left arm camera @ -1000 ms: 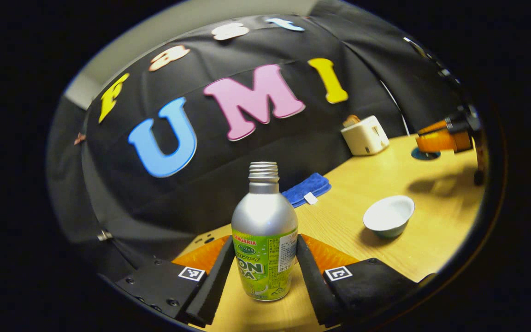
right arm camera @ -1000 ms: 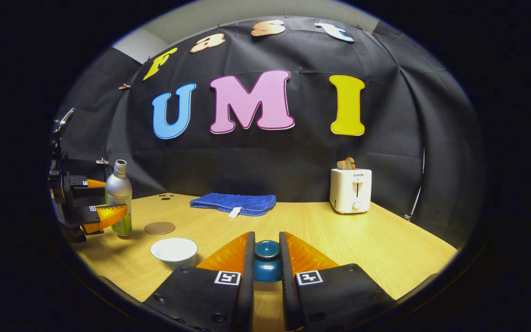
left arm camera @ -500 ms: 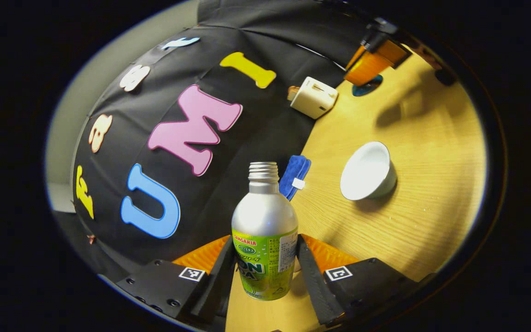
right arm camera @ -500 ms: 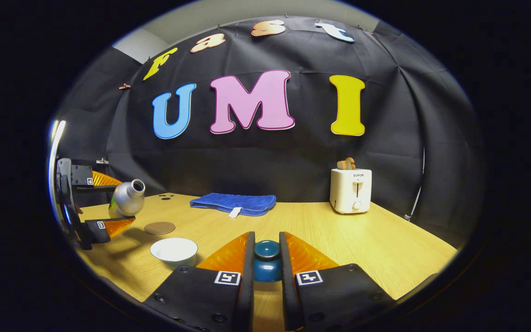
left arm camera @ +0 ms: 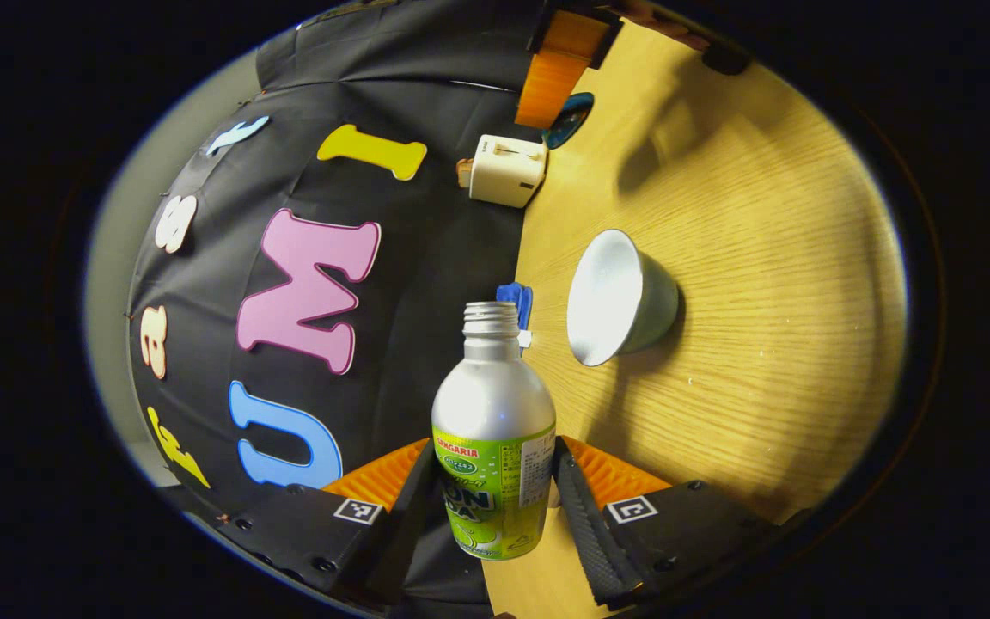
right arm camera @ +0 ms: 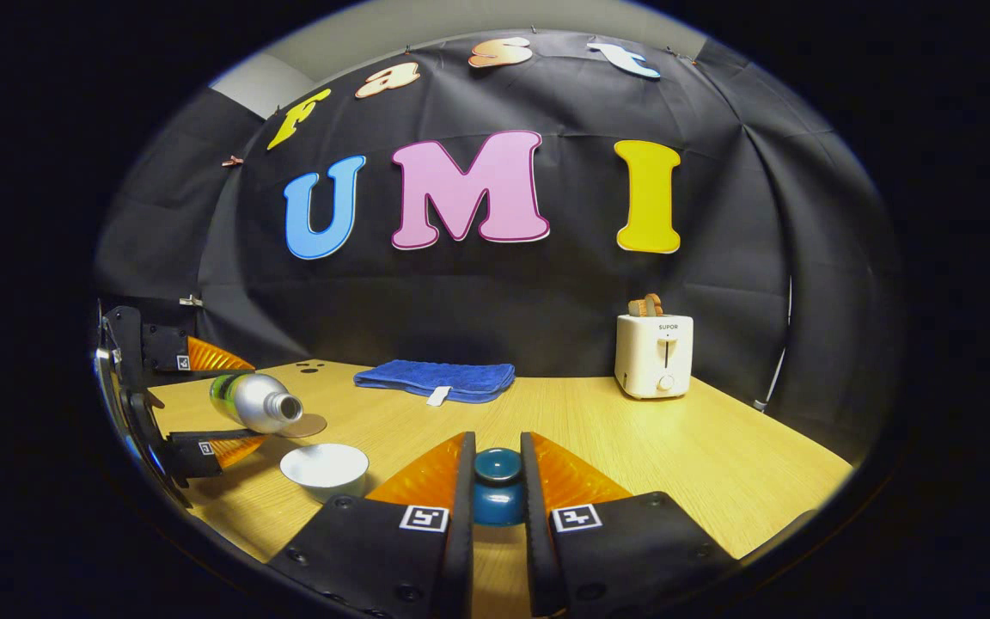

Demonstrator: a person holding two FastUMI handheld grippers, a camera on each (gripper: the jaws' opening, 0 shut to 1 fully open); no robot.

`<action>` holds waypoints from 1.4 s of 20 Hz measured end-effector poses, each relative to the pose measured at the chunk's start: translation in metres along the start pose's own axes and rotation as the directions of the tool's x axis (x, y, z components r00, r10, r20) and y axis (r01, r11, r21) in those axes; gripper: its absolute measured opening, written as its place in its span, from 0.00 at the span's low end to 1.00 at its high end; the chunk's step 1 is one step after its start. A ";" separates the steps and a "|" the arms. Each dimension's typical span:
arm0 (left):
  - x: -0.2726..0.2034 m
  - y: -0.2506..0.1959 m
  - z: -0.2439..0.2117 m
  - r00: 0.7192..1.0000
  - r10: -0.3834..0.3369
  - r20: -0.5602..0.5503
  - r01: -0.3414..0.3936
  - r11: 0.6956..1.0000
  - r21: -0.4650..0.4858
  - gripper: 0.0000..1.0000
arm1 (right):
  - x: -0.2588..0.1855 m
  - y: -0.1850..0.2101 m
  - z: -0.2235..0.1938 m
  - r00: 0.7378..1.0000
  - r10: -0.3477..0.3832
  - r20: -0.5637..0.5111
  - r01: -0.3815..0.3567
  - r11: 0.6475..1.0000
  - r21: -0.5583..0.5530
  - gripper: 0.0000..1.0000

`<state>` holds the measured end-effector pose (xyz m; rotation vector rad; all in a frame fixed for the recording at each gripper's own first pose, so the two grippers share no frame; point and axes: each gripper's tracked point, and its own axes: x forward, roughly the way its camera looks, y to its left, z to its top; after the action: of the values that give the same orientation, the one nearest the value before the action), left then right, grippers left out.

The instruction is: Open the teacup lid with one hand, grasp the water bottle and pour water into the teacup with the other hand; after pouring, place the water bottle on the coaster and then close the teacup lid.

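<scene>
Bottle (left arm camera: pixel 492 447) clamped in the left gripper (left arm camera: pixel 492 503), tipped mouth-down over the open teacup (left arm camera: pixel 620 297) to pour; right gripper (right arm camera: pixel 497 486) pinches the lid (right arm camera: pixel 498 483) clear.

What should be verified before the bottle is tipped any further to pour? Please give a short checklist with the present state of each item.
1. Water bottle gripped by left gripper, both fingers on it: ok.
2. Bottle cap off, mouth open: ok.
3. Lid off the teacup, held in right gripper: ok.
4. Bottle mouth above the cup opening: cannot tell; it looks a little behind and left of the rim.
5. Water flowing or inside the cup: cannot tell.
6. Coaster free for the bottle: ok.
</scene>
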<state>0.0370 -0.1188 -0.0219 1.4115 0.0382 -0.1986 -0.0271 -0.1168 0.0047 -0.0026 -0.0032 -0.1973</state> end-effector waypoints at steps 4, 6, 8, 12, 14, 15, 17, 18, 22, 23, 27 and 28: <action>0.002 0.004 0.002 1.000 0.002 -0.008 -0.001 0.997 0.083 0.80 | 0.000 0.000 0.000 1.000 0.000 0.000 0.000 1.000 0.000 0.29; 0.002 0.005 0.003 1.000 0.004 -0.008 -0.002 0.993 0.117 0.80 | 0.000 0.000 0.000 1.000 0.000 0.000 0.000 1.000 0.000 0.29; 0.003 0.010 0.003 1.000 0.018 -0.006 -0.017 0.988 0.156 0.80 | 0.000 0.000 0.000 1.000 0.000 0.000 0.000 1.000 0.000 0.29; 0.005 0.016 -0.001 1.000 0.027 -0.013 -0.023 0.974 0.226 0.80 | 0.000 0.000 -0.001 1.000 0.000 0.000 0.000 1.000 0.000 0.29; 0.005 0.019 0.001 1.000 0.026 -0.008 -0.023 0.965 0.261 0.80 | 0.000 0.000 0.000 1.000 0.000 0.000 0.000 1.000 0.000 0.29; 0.004 0.018 0.003 1.000 0.029 -0.005 -0.027 0.960 0.280 0.80 | 0.000 0.000 0.000 1.000 0.000 0.001 0.000 1.000 0.000 0.29; 0.002 0.022 0.002 0.999 0.035 -0.004 -0.032 0.950 0.311 0.80 | 0.000 0.000 0.000 1.000 0.000 0.001 0.000 1.000 0.000 0.29; 0.002 0.024 0.002 0.999 0.036 -0.006 -0.032 0.946 0.323 0.80 | 0.000 0.000 0.000 1.000 0.000 0.001 0.000 1.000 0.000 0.29; 0.003 0.026 0.002 0.999 0.047 -0.010 -0.040 0.929 0.368 0.80 | 0.000 0.000 0.000 1.000 0.000 0.001 0.000 1.000 0.000 0.29; 0.004 0.026 0.001 0.999 0.048 -0.012 -0.040 0.925 0.379 0.80 | 0.000 0.001 0.000 1.000 0.000 0.001 0.000 1.000 0.000 0.29; 0.005 0.028 0.001 0.999 0.049 -0.022 -0.034 0.899 0.437 0.80 | 0.000 0.000 -0.001 1.000 0.000 0.001 0.000 1.000 0.000 0.29; 0.005 0.028 0.002 0.999 0.050 -0.020 -0.036 0.892 0.451 0.80 | 0.000 0.000 0.000 1.000 0.000 0.001 0.000 1.000 0.000 0.29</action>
<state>0.0465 -0.1175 0.0049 1.8791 -0.0157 -0.1535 -0.0272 -0.1165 0.0043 -0.0028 -0.0041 -0.1975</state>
